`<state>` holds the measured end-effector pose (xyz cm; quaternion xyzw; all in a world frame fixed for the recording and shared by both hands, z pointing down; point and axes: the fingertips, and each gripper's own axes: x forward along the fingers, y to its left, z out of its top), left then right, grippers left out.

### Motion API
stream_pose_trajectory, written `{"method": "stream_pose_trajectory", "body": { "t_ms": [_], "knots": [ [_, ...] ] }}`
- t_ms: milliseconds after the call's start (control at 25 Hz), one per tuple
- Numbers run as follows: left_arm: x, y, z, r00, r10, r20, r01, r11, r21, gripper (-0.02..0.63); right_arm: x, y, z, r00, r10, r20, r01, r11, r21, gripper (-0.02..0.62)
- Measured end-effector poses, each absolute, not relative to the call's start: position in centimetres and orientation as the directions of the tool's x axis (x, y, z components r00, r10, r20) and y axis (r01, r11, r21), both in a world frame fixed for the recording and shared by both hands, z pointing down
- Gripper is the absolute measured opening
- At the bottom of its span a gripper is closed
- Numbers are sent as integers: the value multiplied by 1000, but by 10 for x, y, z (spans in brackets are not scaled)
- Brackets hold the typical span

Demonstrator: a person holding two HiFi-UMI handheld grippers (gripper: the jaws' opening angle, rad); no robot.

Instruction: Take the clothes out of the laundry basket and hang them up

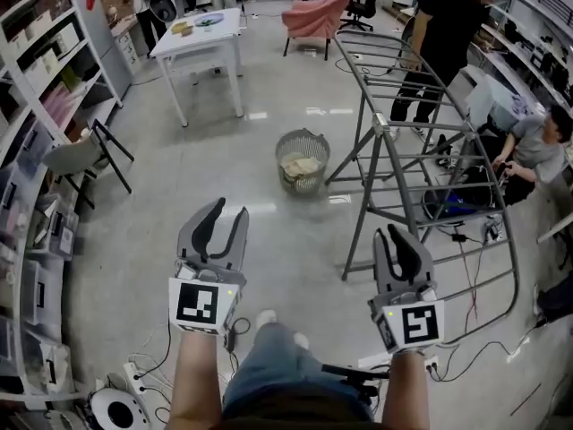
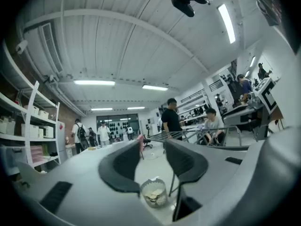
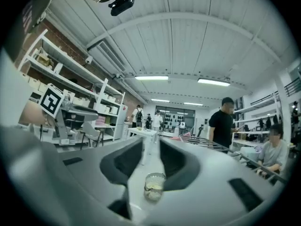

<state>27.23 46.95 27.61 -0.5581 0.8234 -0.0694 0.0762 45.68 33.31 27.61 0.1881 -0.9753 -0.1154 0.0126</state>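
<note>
Nearest, the left gripper (image 1: 228, 211) has its jaws slightly apart and the right gripper (image 1: 401, 233) has its jaws together, both empty, while the clothes (image 1: 301, 164) wait farther off in the basket (image 1: 287, 179), left of the rack (image 1: 380, 122), whose splayed legs and trailing cables (image 1: 466, 245) could trip the approach.

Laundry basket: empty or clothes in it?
Not empty. The laundry basket stands upright with pale cloth bunched inside; the drying rack beside it has nothing hung on it.
</note>
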Motion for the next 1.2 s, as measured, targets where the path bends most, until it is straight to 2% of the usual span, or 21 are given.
{"method": "stream_pose_trajectory", "body": {
  "t_ms": [80,120,160,200,280,360,680,840,1200],
  "knots": [
    [274,464,281,-353,-936,-19,-917,350,-193,339,455,332,282,-938,-346,25,-336,925,179,369],
    [274,461,280,-355,-935,-21,-915,352,-197,423,454,330,285,-937,-347,38,-336,928,163,430],
    [272,460,279,-362,-932,-28,-911,360,-201,474,452,327,287,-934,-354,45,-343,926,156,461],
    [270,459,278,-369,-929,-37,-908,369,-201,510,451,325,290,-930,-363,55,-351,924,153,474],
    [265,457,277,-376,-925,-45,-906,377,-193,537,447,321,295,-924,-372,91,-358,923,143,480],
    [258,452,278,-376,-926,-37,-907,376,-190,540,441,316,298,-917,-377,131,-361,924,130,480],
    [197,424,289,-374,-926,-46,-916,376,-137,537,388,285,305,-930,-351,106,-335,931,147,478],
    [139,400,294,-368,-929,-38,-919,370,-136,537,336,258,308,-937,-340,78,-323,930,176,477],
    [1,312,290,-288,-958,-18,-949,287,-127,535,201,185,302,-894,-407,187,-379,910,168,476]
  ]
}}
